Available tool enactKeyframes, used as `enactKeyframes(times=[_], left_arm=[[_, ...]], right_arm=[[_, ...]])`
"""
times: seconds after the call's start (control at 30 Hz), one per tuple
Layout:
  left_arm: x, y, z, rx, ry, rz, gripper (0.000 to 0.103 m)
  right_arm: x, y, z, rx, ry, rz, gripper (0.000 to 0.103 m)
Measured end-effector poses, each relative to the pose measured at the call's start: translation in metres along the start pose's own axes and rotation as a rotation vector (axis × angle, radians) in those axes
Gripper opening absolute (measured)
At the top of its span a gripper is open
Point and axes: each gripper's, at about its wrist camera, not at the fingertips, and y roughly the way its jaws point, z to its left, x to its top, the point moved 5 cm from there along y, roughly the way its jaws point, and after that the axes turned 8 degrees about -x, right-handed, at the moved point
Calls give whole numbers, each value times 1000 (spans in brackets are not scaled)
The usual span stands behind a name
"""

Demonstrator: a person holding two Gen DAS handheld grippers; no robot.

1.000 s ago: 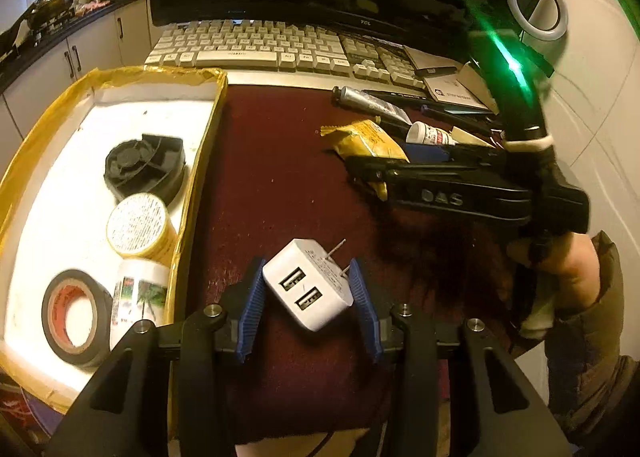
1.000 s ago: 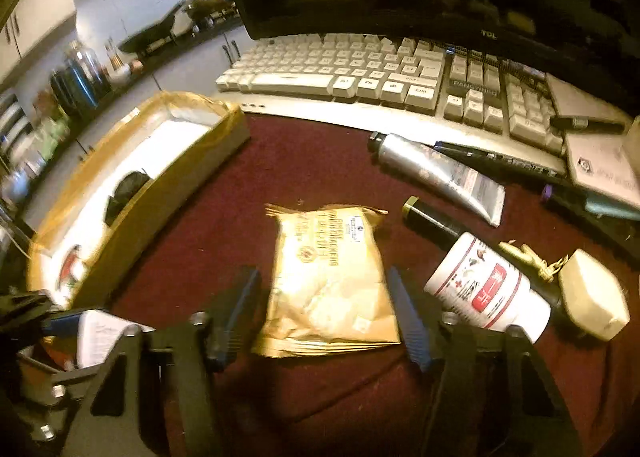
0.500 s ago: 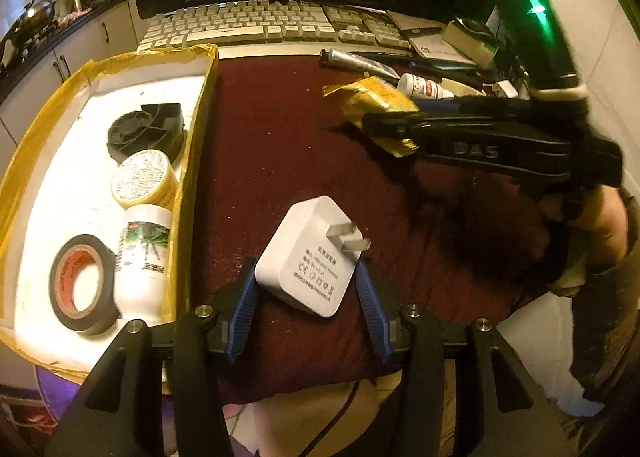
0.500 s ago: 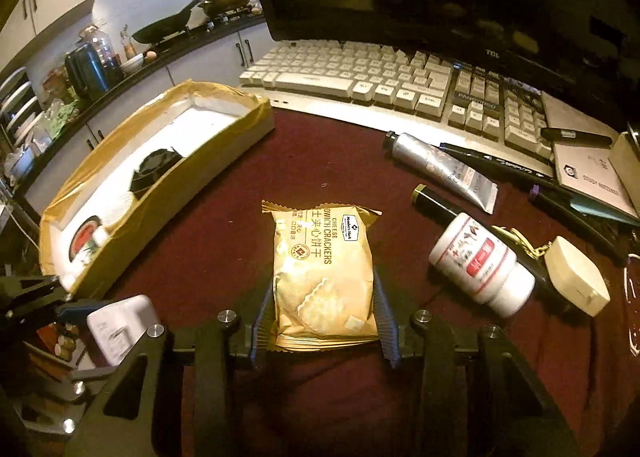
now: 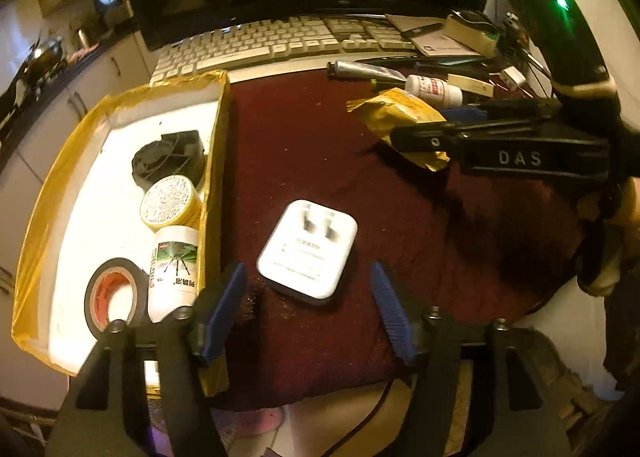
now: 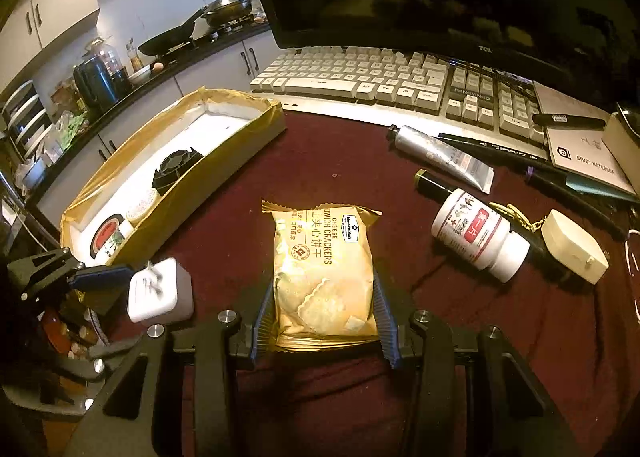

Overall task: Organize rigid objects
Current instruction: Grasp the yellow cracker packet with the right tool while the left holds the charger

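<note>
Currently: left gripper (image 5: 308, 299) is opening wide around the freed USB charger (image 5: 307, 251); right gripper (image 6: 324, 321) is pinching the cracker packet (image 6: 324, 269), risking crushed crackers.

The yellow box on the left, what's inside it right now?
Inside the yellow box: a black fan part, a round yellow tin, a white bottle and a black tape roll. The gripper's frame covers its near corner.
</note>
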Motion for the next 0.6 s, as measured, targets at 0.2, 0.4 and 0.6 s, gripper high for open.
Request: enactKeyframes(times=[0.2,0.4,0.6], left_arm=[[8,6,1,11,18,-6,69],[15,18,5,-57,-33,-7,69],[7,17,2,-62,-54,21,38]], right_arm=[[-2,0,3,9,3,-1,40],[-4,-3,4,16,7,-4,40],[-5,-4,3,21,13,-5,40]])
